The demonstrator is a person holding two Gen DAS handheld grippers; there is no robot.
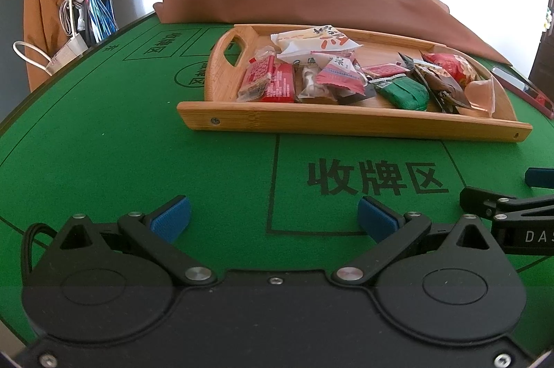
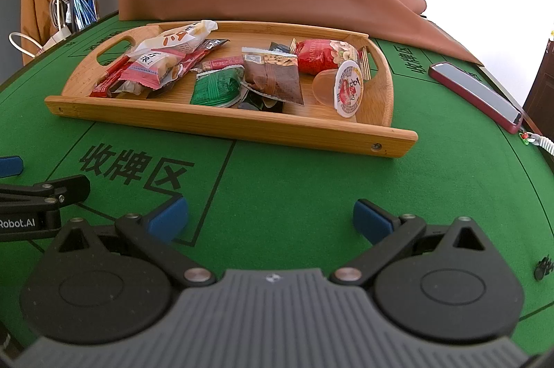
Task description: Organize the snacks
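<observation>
Grippers: our left gripper [image 1: 273, 217] and right gripper [image 2: 270, 218] both gape wide, empty.
Tray [image 2: 221, 122]: ahead of both.
Risk: we could tip the jelly cup [image 2: 341, 87] or crush overlapping packets [image 2: 152, 63].

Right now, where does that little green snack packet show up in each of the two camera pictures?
Left wrist view: green packet lies right of centre, near the tray's front rim.
Right wrist view: green packet lies left of centre, mid-tray.
Shared landmark: the wooden tray that holds it.
</observation>
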